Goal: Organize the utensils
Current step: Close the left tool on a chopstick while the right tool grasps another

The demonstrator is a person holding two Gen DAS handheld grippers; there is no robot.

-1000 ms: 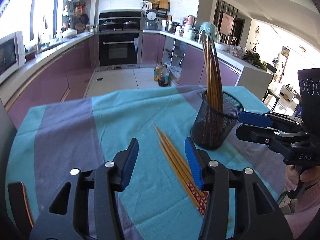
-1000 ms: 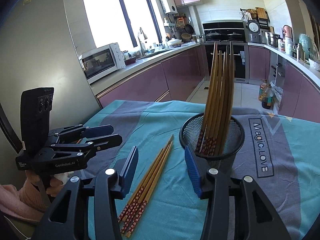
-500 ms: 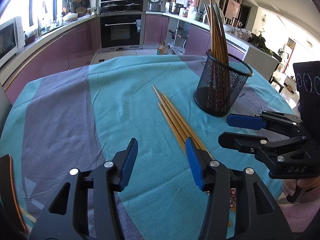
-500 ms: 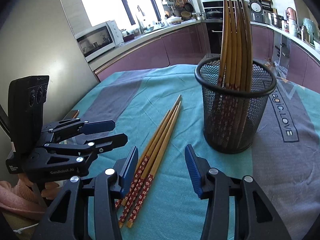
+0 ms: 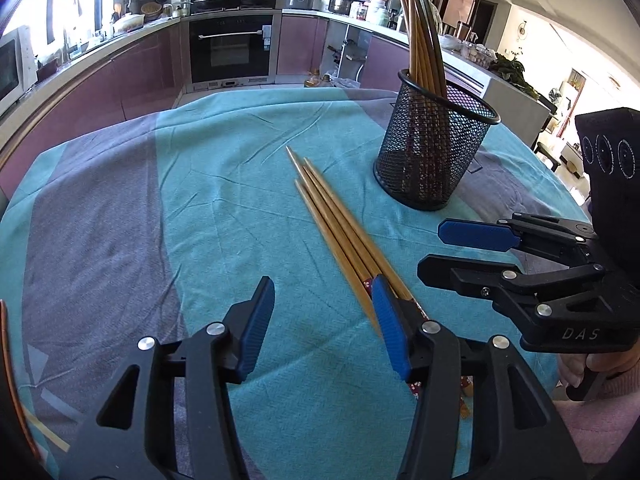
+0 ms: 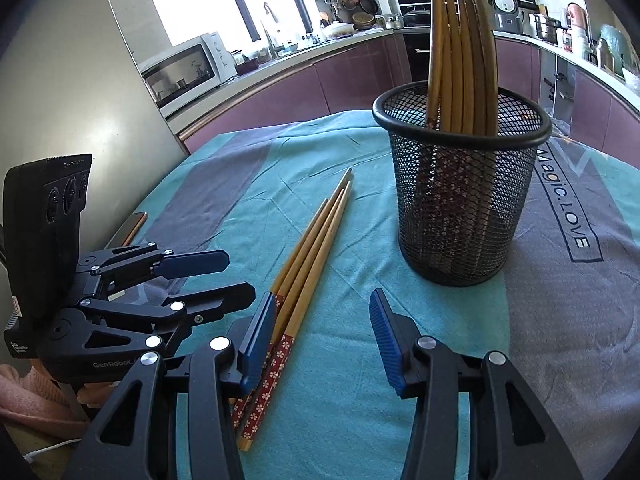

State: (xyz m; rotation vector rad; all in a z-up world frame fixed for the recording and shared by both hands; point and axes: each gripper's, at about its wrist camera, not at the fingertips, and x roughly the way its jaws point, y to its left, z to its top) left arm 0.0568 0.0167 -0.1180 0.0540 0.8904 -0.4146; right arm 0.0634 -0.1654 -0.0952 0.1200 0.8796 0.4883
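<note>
Moved since a second ago: both grippers have dropped toward the table, so the loose chopsticks (image 5: 340, 236) and the mesh cup (image 5: 434, 152) now sit higher and larger in each view; neither the sticks nor the cup has shifted on the cloth.
Loose chopsticks: a small bundle of slim, tapered bamboo sticks lying flat and close together on the teal part of the cloth, points toward the kitchen, red flower-patterned butt ends toward the person (image 6: 276, 364).
Where they lie: just beside the mesh cup, apart from it, between the two grippers.
Mesh cup: black wire mesh, round, with a smooth rolled rim, standing upright (image 6: 460, 200); several more chopsticks (image 6: 460, 48) stand in it, patterned ends down, leaning together.
Cloth: soft, lightly creased fabric (image 5: 224, 184) in teal and grey bands, printed "Magic.LOVE" on the grey band past the cup.
Left gripper: (image 5: 322, 326) black frame with ribbed blue pads, angled down at the cloth; jaws about half apart with nothing between them; its right pad stands over the patterned ends of the sticks, and contact cannot be told.
Right gripper: (image 6: 322, 340) same build, angled down, jaws about half apart and empty; its left pad stands over the same ends.
Hands: a hand in a pink sleeve grips each handle.
Background: purple kitchen cabinets, an oven and a microwave.
</note>
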